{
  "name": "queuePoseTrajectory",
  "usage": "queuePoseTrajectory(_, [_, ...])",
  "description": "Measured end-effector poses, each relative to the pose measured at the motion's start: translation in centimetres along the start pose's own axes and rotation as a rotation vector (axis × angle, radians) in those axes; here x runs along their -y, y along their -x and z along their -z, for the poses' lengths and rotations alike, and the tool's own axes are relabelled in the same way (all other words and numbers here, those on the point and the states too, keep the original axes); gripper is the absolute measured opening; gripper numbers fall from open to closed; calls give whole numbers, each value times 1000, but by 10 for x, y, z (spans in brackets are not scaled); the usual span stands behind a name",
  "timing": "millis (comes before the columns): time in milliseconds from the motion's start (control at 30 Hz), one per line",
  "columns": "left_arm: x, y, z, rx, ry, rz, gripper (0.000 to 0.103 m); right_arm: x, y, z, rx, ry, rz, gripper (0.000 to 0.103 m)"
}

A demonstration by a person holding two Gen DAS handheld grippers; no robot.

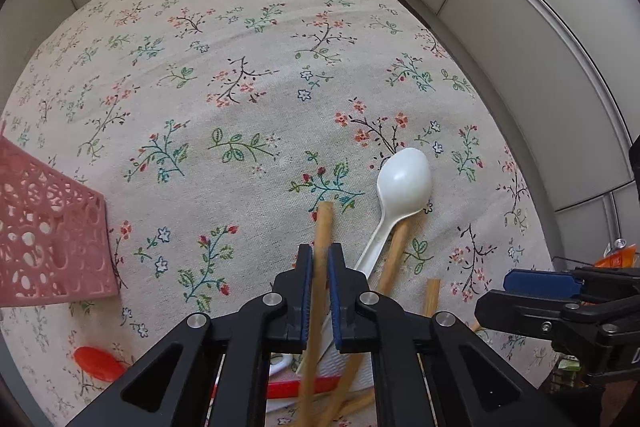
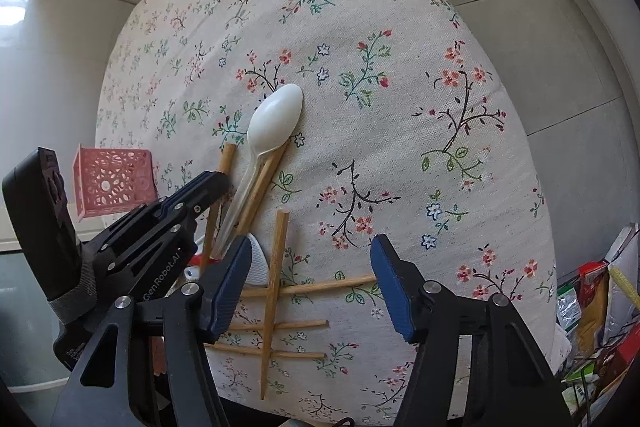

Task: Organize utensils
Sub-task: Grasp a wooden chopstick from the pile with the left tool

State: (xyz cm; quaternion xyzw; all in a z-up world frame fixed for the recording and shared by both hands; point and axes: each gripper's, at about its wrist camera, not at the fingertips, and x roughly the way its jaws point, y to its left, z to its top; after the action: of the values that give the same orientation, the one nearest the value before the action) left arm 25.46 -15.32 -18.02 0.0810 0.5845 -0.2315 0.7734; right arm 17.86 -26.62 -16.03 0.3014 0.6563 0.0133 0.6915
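My left gripper [image 1: 320, 259] is shut on a wooden chopstick [image 1: 323, 223], whose tip sticks out past the blue pads. Beside it lies a white plastic spoon [image 1: 404, 179] across a second chopstick [image 1: 394, 255]. In the right wrist view the left gripper [image 2: 208, 187] grips that same stick next to the white spoon [image 2: 276, 115]. My right gripper [image 2: 312, 287] stands open above several crossed chopsticks [image 2: 274, 291]; its pads touch none of them. A red spoon [image 1: 98, 363] lies at the lower left.
A pink perforated basket [image 1: 52, 239] [image 2: 114, 183] stands at the left of the floral tablecloth [image 1: 240, 67]. A ribbed white utensil [image 2: 256, 263] lies under the pile. Packets and boxes [image 2: 600, 307] crowd the space past the table's right edge. Tiled floor surrounds the table.
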Motion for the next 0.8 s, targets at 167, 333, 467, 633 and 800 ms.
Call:
queuePoseTrajectory(167, [-9, 17, 6, 31, 0, -18, 7, -3, -17, -1, -40, -22, -36, 44])
queuePoseTrajectory(333, [-19, 36, 18, 59, 11, -26, 7, -6, -32, -2, -67, -56, -70, 31])
queuePoseTrajectory(467, [-26, 50, 26, 89, 28, -31, 7, -9, -37, -4, -58, -73, -68, 21])
queuePoseTrajectory(633, [-35, 71, 37, 128, 44, -33, 7, -13, -39, -6, -32, -71, -50, 9])
queuePoseTrajectory(800, [-42, 108, 49, 222, 58, -35, 7, -29, -13, 0, 50, -22, -49, 8])
